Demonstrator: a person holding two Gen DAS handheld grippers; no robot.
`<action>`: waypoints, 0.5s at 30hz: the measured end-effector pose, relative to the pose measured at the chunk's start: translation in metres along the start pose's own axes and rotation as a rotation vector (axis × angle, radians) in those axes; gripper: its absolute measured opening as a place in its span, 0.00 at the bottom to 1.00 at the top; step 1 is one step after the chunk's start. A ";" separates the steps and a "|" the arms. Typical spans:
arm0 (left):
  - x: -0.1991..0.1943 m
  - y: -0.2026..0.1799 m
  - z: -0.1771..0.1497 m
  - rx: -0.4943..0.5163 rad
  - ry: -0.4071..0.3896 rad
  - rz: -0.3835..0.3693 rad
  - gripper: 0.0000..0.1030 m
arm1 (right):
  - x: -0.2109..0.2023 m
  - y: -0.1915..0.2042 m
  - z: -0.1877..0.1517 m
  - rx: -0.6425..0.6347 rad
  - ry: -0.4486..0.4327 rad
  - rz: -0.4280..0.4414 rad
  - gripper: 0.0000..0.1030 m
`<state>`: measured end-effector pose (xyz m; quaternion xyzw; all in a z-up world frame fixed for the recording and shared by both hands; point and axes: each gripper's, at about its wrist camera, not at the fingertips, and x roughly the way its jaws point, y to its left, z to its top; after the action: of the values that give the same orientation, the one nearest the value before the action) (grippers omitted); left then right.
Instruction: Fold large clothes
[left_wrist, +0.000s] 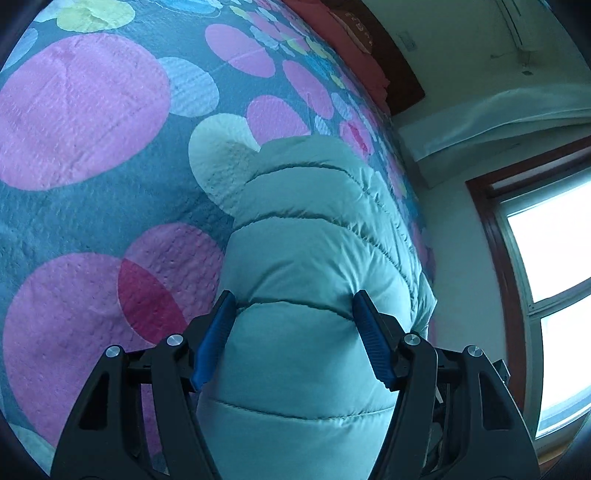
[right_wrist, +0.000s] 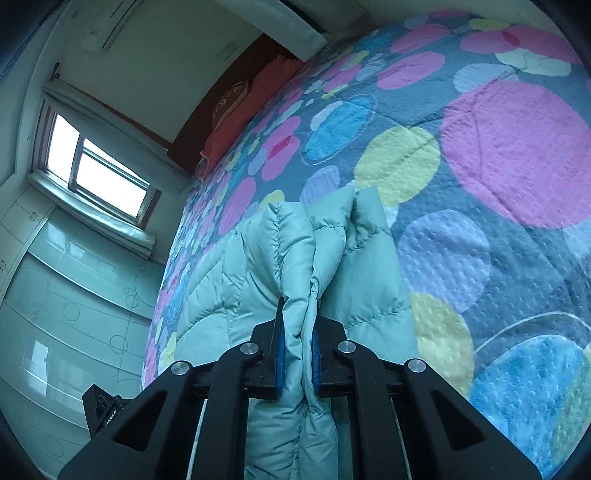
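A pale teal quilted puffer jacket lies on a bed with a blanket of coloured circles. In the left wrist view a thick padded roll of the jacket fills the gap of my left gripper. Its blue pads press into both sides of that roll. In the right wrist view my right gripper is shut tight on a thin bunched fold of the jacket. The fold stands up between the fingers, and the rest of the jacket spreads ahead over the blanket.
A red pillow and a dark wooden headboard sit at the far end of the bed. A bright window and a glossy wardrobe line the wall beside the bed's edge. An air conditioner hangs high up.
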<state>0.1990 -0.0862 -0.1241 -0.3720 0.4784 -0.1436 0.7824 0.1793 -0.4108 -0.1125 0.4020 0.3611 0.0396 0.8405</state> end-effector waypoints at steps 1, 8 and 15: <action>0.004 -0.002 -0.002 0.010 0.006 0.017 0.63 | 0.002 -0.008 -0.001 0.014 0.005 -0.003 0.10; 0.015 -0.004 -0.004 0.078 0.016 0.053 0.64 | 0.011 -0.036 -0.003 0.074 0.042 0.025 0.11; -0.018 0.008 -0.018 0.059 0.012 -0.007 0.64 | -0.018 -0.028 -0.013 0.110 0.059 0.053 0.45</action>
<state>0.1742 -0.0785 -0.1231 -0.3493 0.4776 -0.1626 0.7896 0.1517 -0.4281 -0.1274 0.4555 0.3768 0.0539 0.8048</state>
